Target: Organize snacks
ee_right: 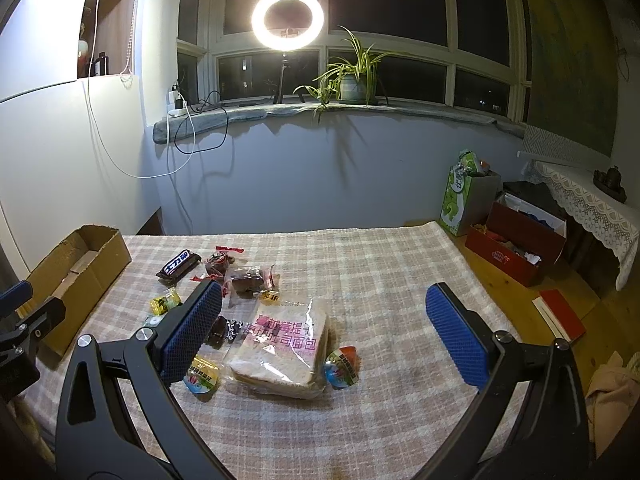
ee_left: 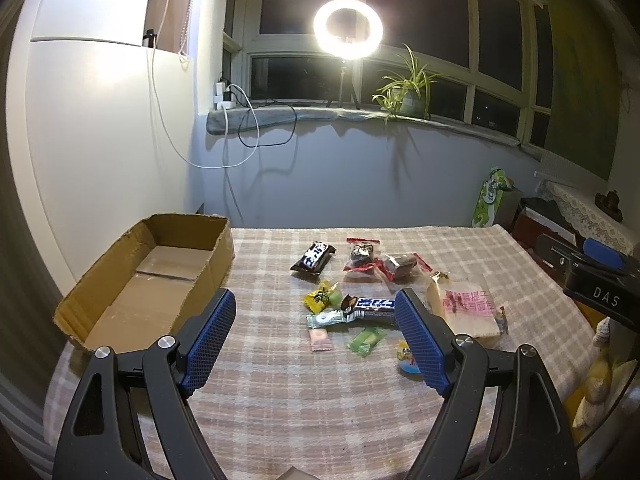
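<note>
Several wrapped snacks lie on a plaid tablecloth (ee_left: pixel 280 380). A bagged sliced bread (ee_left: pixel 466 308) (ee_right: pixel 280 348) lies at the right of the pile. Two dark chocolate bars (ee_left: pixel 314 258) (ee_left: pixel 372 308), red-wrapped cakes (ee_left: pixel 362 256), small candies (ee_left: pixel 320 298) and a jelly cup (ee_right: pixel 340 366) lie around it. An empty cardboard box (ee_left: pixel 152 276) (ee_right: pixel 76 276) stands at the table's left. My left gripper (ee_left: pixel 316 332) is open and empty above the candies. My right gripper (ee_right: pixel 324 328) is open and empty over the bread.
A windowsill with a ring light (ee_left: pixel 348 26) and a potted plant (ee_left: pixel 408 92) runs behind the table. Cables (ee_left: pixel 240 132) hang at the left wall. On the floor at right are a green gift bag (ee_right: pixel 460 196), a red box (ee_right: pixel 516 248) and a lace-covered stand (ee_right: pixel 592 204).
</note>
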Available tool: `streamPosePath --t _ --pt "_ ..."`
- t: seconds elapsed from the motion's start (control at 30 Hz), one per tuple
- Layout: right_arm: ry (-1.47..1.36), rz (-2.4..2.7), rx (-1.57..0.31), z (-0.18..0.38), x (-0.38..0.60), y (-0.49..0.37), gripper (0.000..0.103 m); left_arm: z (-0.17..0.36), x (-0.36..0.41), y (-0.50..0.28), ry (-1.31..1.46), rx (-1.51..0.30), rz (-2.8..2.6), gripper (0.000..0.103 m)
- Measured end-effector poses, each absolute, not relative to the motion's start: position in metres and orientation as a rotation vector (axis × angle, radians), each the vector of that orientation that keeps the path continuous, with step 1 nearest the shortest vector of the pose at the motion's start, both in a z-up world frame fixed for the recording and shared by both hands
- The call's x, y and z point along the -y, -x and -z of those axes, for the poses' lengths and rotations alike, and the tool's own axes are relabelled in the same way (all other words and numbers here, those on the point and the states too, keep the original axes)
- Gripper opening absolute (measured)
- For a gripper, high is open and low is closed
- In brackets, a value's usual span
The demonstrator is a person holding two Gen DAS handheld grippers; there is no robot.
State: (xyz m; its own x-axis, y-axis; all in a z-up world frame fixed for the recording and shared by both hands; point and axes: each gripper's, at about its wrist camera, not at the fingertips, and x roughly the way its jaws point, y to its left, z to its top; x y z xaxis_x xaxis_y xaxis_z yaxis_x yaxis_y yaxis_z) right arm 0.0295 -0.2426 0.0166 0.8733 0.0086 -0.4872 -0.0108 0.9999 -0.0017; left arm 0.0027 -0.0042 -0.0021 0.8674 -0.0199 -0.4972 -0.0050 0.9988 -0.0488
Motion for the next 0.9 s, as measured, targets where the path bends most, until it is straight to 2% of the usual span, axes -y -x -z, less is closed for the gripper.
streamPosePath --t 0.9 --pt "0.0 -0.012 -0.511 -0.0158 0.2424 -0.0303 0.103 0.0041 0.0038 -0.0043 0.055 -0.53 0.013 0.082"
